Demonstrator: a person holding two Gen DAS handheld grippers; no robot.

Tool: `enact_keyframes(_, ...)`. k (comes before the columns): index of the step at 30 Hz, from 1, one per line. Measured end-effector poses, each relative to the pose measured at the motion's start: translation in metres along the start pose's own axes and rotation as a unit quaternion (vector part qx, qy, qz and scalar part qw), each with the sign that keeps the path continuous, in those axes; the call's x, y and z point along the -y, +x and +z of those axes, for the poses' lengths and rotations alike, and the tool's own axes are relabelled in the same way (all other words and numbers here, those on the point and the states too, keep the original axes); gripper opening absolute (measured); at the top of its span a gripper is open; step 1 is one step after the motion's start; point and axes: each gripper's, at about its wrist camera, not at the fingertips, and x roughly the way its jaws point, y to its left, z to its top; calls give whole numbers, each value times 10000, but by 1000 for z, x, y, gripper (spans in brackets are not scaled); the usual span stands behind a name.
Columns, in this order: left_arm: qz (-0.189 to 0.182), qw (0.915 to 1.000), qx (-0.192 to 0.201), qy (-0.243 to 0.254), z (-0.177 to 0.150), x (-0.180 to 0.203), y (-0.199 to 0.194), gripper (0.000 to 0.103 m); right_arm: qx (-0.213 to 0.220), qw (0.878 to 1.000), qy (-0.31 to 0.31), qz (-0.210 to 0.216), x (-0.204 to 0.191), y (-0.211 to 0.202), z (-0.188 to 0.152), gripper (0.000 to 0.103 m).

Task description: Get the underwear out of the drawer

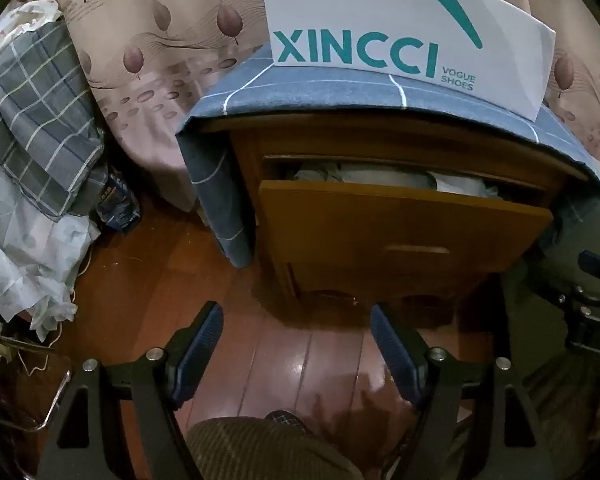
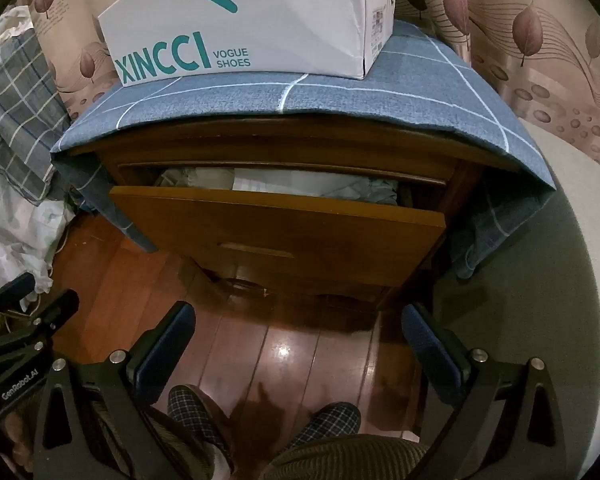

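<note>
From the left wrist, the drawer (image 1: 404, 232) is pulled partly out, pale folded underwear (image 1: 384, 178) still inside; the left gripper (image 1: 296, 344) hangs released above the floor, holding nothing.

From the right wrist, the right gripper (image 2: 296, 340) gapes empty, well short of the underwear (image 2: 300, 184). Reaching, grasping and lifting remain.

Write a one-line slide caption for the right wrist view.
Open right gripper poised over the wooden floor before a partly open drawer holding pale folded fabric, shoe box on top.
</note>
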Motion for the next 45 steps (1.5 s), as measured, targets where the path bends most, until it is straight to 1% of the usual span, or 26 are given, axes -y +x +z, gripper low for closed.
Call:
enact_keyframes(3,-31,9999,101,-40,-9,-1,-2,78,9,10000,4,10,0,0,0,102)
enact_keyframes(4,-78,10000,-4,-50,-4,-3,-1,78,7,10000,4,15,0,0,0,102)
enact_keyframes(5,-34,10000,-79,-3,-2,-1,2,78,5,10000,2,16,0,0,0,102)
enact_keyframes(11,-44,9998,-178,-14,1,0,8,78,3,10000,9,14,0,0,0,102)
enact_keyframes(20,-13,9998,-181,-14,-1,3,8,78,-3,10000,28,27,3,0,0,102)
enact_keyframes(45,-79,9997,-239,-55,-2,-1,9,78,6,10000,78,62,4,-1,0,102)
